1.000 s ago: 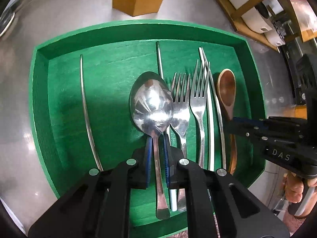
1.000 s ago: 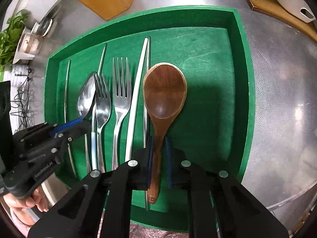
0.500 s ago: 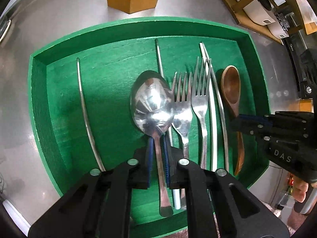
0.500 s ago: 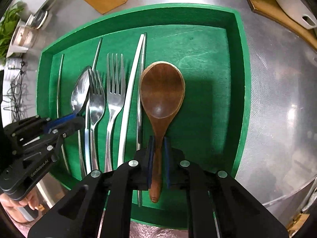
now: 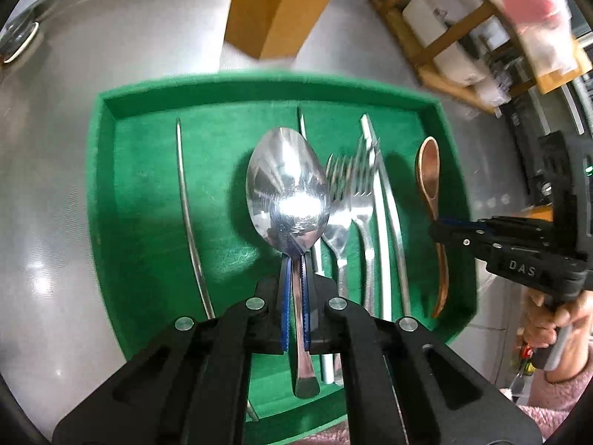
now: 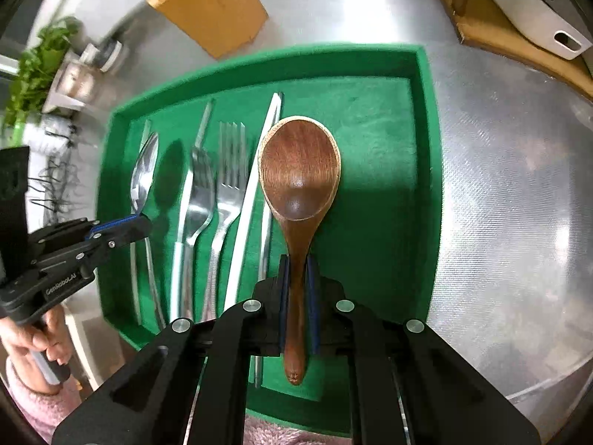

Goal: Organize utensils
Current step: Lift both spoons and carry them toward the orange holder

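Note:
My left gripper [image 5: 294, 270] is shut on the handle of a large metal spoon [image 5: 287, 189], which is lifted above the green tray [image 5: 100, 170]. My right gripper [image 6: 296, 270] is shut on the handle of a brown wooden spoon [image 6: 298, 167], also raised over the green tray [image 6: 430, 170]. Each gripper shows in the other's view: the right gripper [image 5: 439, 228] with the wooden spoon [image 5: 430, 170], the left gripper [image 6: 142, 222] with the metal spoon [image 6: 142, 174]. Two forks [image 5: 350, 200] and long metal utensils [image 5: 381, 204] lie in the tray between the spoons.
A wooden utensil block [image 5: 278, 7] stands on the steel counter beyond the tray. A thin metal utensil [image 5: 187, 204] lies at the tray's left. A wooden rack [image 5: 463, 37] with white items sits at back right. A plant [image 6: 33, 74] stands at far left.
Both spoons have risen off the tray floor in the grippers' hold. The views have tilted up, so the tray sits lower and the wooden block shows more.

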Action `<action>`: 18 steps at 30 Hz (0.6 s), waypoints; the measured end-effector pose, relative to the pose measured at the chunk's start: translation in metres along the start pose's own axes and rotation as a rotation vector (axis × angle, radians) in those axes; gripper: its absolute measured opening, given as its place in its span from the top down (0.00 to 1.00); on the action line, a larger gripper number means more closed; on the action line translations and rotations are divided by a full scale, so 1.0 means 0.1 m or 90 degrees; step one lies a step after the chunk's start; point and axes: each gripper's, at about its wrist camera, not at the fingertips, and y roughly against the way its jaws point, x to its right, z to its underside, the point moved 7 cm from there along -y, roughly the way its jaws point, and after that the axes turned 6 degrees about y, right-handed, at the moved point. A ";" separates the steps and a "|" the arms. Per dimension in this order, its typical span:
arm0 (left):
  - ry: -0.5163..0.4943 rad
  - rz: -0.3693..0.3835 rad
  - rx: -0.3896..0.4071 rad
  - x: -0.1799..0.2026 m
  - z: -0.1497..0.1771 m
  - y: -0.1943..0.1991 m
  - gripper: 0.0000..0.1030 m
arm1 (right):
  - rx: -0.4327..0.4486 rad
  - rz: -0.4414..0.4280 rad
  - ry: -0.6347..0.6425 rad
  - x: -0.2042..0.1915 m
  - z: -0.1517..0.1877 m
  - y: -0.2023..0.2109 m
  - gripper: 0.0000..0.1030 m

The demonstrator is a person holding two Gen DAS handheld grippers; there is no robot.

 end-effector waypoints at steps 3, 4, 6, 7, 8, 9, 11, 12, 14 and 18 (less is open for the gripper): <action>0.004 0.010 0.051 -0.02 0.00 0.16 0.97 | 0.065 -0.022 0.014 -0.02 -0.03 0.19 0.91; 0.007 0.015 0.071 -0.04 -0.01 0.21 0.97 | 0.092 -0.022 0.021 -0.04 -0.04 0.24 0.91; 0.008 0.026 0.119 -0.01 -0.03 0.32 0.97 | 0.127 -0.026 0.027 -0.04 -0.09 0.31 0.91; 0.004 0.030 0.137 0.01 -0.04 0.35 0.97 | 0.144 -0.025 0.030 -0.04 -0.12 0.33 0.91; -0.003 0.036 0.167 0.04 -0.04 0.42 0.97 | 0.159 -0.024 0.033 -0.04 -0.16 0.35 0.91; -0.007 0.039 0.190 0.07 -0.05 0.47 0.97 | 0.172 -0.022 0.036 -0.04 -0.18 0.36 0.91; -0.013 0.043 0.222 0.09 -0.05 0.54 0.97 | 0.192 -0.025 0.041 -0.05 -0.21 0.38 0.91; -0.017 0.052 0.239 0.11 -0.05 0.57 0.97 | 0.198 -0.029 0.043 -0.07 -0.21 0.40 0.91; -0.030 0.060 0.264 0.15 -0.02 0.63 0.97 | 0.206 -0.027 0.050 -0.09 -0.26 0.40 0.91; -0.046 0.058 0.294 0.17 0.04 0.72 0.97 | 0.218 -0.029 0.059 -0.14 -0.34 0.43 0.91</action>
